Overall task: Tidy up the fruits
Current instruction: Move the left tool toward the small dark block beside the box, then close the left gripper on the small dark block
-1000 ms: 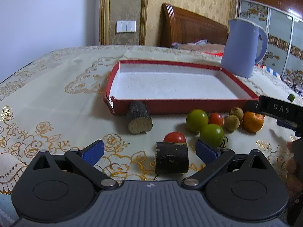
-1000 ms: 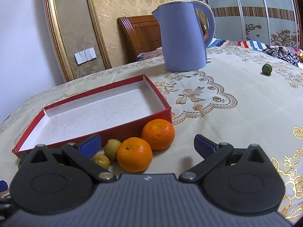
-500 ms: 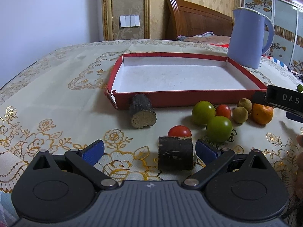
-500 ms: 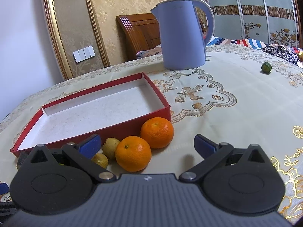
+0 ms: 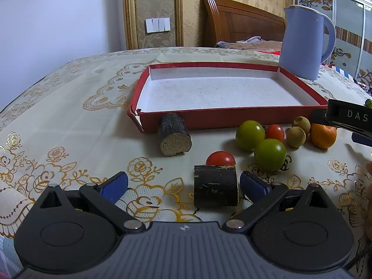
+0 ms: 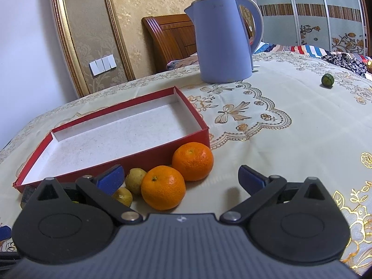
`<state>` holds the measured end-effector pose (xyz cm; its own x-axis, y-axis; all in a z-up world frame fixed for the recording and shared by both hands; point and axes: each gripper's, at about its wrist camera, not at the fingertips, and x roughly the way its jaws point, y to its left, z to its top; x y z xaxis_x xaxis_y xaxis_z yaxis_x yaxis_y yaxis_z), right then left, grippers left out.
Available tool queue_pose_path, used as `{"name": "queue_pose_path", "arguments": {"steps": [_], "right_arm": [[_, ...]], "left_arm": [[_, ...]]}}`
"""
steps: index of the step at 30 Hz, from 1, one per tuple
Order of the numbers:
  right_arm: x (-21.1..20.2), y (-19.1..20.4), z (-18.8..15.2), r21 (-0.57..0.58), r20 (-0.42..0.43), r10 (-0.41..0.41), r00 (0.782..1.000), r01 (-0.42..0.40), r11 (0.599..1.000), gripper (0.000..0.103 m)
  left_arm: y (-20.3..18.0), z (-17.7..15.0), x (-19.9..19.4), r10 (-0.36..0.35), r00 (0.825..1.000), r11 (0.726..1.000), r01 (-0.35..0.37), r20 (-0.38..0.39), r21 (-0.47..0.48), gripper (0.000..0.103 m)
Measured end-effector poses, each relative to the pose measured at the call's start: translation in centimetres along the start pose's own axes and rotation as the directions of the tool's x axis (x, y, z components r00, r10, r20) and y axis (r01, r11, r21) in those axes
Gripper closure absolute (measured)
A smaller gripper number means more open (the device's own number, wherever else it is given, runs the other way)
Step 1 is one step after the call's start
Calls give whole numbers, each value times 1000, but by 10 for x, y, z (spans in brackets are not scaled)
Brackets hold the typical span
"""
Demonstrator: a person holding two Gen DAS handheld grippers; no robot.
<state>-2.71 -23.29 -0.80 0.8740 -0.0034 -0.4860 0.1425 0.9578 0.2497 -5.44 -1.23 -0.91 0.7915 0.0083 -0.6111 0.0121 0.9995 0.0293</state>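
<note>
Two views show one bench (image 5: 58, 116), draped in a cream cloth with gold floral print, that carries everything. Largest on it is the shallow red cardboard box with a white floor (image 5: 223, 90), centre of the left wrist view and left of centre in the right wrist view; nothing lies inside it. Behind it, upper right of the left view, stands a tall lilac plastic kettle (image 6: 223, 39).

The fruits lie on the cloth along the box's near wall. In the right wrist view two round orange mandarins sit at lower centre: the nearer mandarin (image 6: 163, 187) and the farther mandarin (image 6: 192, 161), touching each other, with two small tan longans (image 6: 136, 180) just to their left. In the left wrist view, right of centre, are two green tomatoes (image 5: 269, 154) and two red cherry tomatoes (image 5: 220, 158). Two short dark sugarcane sections are also there: one (image 5: 174, 133) rests against the box wall, the other (image 5: 215, 188) lies crosswise at lower centre. A small green lime (image 6: 327, 80) sits well apart at far right.

The right tool (image 6: 181, 177) is released, jaws spread, with the nearer mandarin between its fingers. The left tool (image 5: 183, 186) is likewise released; the crosswise cane section lies just beside its right finger, long axis across the jaws. Judged from this, each tool has one piece ready to be clenched.
</note>
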Motion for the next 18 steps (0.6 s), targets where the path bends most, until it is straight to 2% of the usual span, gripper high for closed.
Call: {"name": "queue_pose_path", "arguments": {"steps": [12,18], "right_arm": [[1,-1,0,6,-9,2,1000,-2,1000,0],[1,-2,0,11,-9,2,1000,-2,1000,0]], "left_arm": [[1,-2,-1,-15,1000,1000,15,5,11,0],[6,-4,-7,-45,999,999,45,17,6,0]]}}
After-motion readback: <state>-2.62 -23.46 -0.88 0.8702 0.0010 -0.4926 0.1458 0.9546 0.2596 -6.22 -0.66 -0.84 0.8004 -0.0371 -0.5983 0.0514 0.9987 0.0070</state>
